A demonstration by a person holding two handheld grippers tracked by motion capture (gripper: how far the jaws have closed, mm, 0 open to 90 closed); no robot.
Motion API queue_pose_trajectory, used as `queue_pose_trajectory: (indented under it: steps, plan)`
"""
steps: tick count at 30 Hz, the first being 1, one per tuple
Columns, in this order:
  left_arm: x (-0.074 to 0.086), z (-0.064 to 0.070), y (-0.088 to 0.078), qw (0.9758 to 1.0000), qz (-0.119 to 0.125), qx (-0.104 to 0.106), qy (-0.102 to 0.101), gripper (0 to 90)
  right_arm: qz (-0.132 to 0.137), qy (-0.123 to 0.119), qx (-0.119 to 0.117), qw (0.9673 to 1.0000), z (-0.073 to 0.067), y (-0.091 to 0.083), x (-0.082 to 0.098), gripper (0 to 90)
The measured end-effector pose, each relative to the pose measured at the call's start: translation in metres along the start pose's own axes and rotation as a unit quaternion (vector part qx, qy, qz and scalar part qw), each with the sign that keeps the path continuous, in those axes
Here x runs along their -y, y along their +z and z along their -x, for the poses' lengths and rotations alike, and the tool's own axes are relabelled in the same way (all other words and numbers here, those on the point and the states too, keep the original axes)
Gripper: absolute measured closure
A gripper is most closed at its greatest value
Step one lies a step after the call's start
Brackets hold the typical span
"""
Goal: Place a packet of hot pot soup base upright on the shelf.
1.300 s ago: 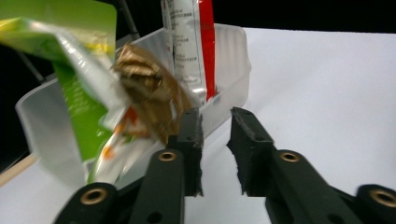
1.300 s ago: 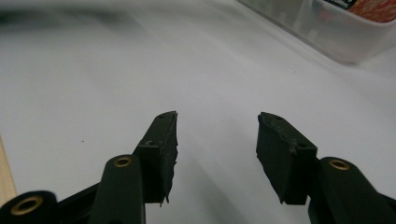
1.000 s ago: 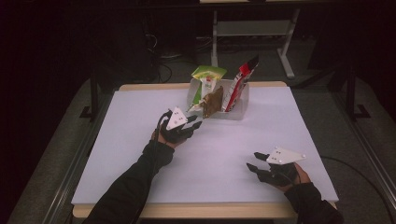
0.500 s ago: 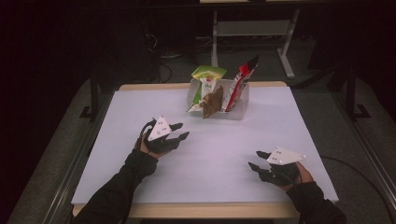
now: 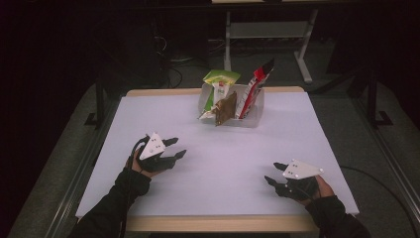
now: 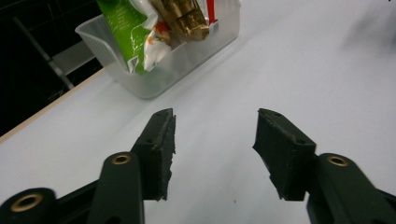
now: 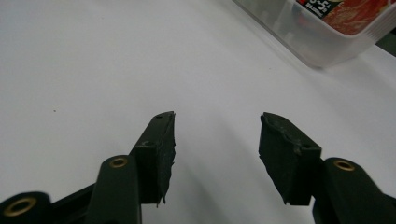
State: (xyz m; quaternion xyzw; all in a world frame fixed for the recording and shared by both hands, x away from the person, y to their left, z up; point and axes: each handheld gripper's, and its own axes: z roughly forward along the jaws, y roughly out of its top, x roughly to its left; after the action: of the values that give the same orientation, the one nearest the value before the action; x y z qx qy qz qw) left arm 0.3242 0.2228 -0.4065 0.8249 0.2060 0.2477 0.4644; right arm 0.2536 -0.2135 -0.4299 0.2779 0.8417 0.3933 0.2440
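From the high view, you had the left gripper (image 5: 171,148) at the lower left of the frame, its fingers (image 5: 179,154) empty and just opening wider; the right gripper (image 5: 276,173) at the lower right was parted too, also just opening, nothing between. The clear bin (image 5: 247,120) sat at upper centre of the white tabletop (image 5: 218,168), well apart from both, with snack packets standing in it: a green packet (image 5: 220,77), a brown packet (image 5: 226,107) and a red packet (image 5: 255,84).

In the left gripper view, your fingers (image 6: 159,144) stood spread over bare tabletop, the bin (image 6: 154,74) at the upper left with the green packet (image 6: 128,32) leaning at its near corner.

In the right gripper view, the fingers (image 7: 161,144) gaped, and the bin's wall (image 7: 299,37) crossed the upper right corner.

Those packets looked light, crinkly and slick, likely crushable inside. You'd have done best to pinch a flat top seam where it stuck up above the rim, gently.
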Motion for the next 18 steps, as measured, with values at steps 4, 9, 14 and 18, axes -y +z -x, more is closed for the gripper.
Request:
queue_pose_trajectory:
  steps: [4, 9, 14, 18]
  plan:
    - [0.006, 0.0, -0.006, 0.9999, -0.008, -0.005, 0.005, 41.6, 0.004, 0.001, 0.007, 1.0, 0.002, -0.005, 0.005, 41.1]
    - [0.015, -0.001, -0.014, 0.9998, -0.011, -0.017, 0.009, 36.6, 0.01, 0.007, 0.017, 0.9998, 0.006, -0.012, 0.011, 37.7]
    - [0.026, -0.005, -0.025, 0.9996, -0.007, -0.027, -0.003, 31.7, 0.012, 0.011, 0.027, 0.9995, 0.009, -0.019, 0.018, 34.2]
    - [0.034, -0.007, -0.034, 0.9995, -0.006, -0.029, -0.013, 29.5, 0.016, 0.015, 0.039, 0.999, 0.012, -0.024, 0.025, 32.6]
